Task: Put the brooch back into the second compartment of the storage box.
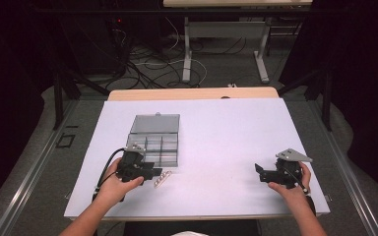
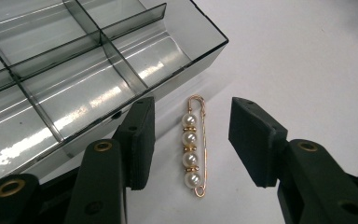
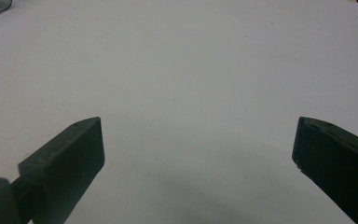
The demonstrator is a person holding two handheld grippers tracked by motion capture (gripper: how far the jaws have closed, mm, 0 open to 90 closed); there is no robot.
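A gold safety-pin brooch (image 2: 193,145) strung with several pearls lies flat on the white table sheet, just in front of the clear compartment box (image 2: 70,74). My left gripper (image 2: 191,140) is open, one jaw on each side of the brooch, neither touching it. In the high view the brooch (image 1: 162,179) is a small pale bar right of the left gripper (image 1: 153,172), by the box's (image 1: 155,140) near right corner. My right gripper (image 1: 259,173) is held at the right side of the table, open over bare sheet (image 3: 186,93) with nothing between its jaws.
The box has its lid folded back and several divided compartments with nothing in them. The white sheet (image 1: 226,142) covers most of the wooden table. Beyond the far edge are table legs and tangled cables (image 1: 152,64) on the floor.
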